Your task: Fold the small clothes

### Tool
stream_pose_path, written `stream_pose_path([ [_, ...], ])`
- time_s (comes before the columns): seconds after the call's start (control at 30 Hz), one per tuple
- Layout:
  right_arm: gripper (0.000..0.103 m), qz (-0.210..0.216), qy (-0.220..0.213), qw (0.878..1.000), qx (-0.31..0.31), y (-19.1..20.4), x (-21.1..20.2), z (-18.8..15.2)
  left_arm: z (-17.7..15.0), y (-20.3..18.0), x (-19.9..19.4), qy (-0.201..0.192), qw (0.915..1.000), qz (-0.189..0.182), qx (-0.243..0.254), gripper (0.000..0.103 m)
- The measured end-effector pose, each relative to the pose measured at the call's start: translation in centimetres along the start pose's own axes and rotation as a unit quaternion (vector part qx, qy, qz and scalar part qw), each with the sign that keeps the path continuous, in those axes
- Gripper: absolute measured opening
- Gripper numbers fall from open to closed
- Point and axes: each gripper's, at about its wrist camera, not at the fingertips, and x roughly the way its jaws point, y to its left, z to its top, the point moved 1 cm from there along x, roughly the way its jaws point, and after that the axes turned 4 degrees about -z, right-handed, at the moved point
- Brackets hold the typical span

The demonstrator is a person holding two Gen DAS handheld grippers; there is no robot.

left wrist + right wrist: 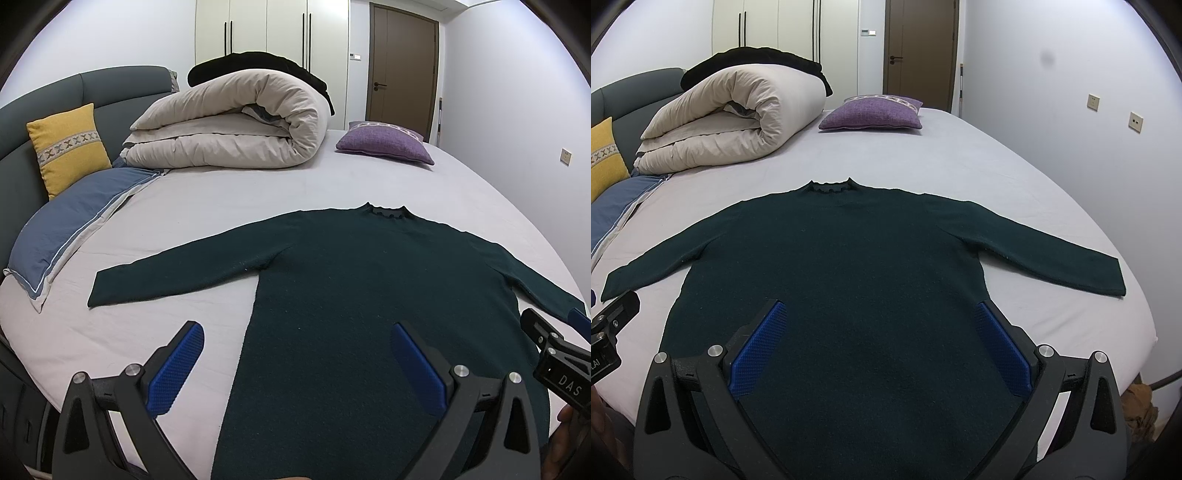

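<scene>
A dark green long-sleeved sweater lies flat on the bed, collar away from me, both sleeves spread out to the sides. It also shows in the right wrist view. My left gripper is open and empty, held above the sweater's lower left side. My right gripper is open and empty above the sweater's lower body. The right gripper's body shows at the right edge of the left wrist view.
The bed has a pale grey sheet. A rolled beige duvet with a black garment on top lies at the head. A purple cushion, a yellow cushion and a blue pillow lie around it. A wall is to the right.
</scene>
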Motion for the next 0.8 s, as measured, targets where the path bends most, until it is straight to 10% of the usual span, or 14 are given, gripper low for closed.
stream_pose_path([
  [0.8, 0.103, -0.001, 0.004, 1.0, -0.004, 0.05, 0.17, -0.53, -0.01, 0.27, 0.09, 0.002, 1.0, -0.001, -0.001, 0.103],
])
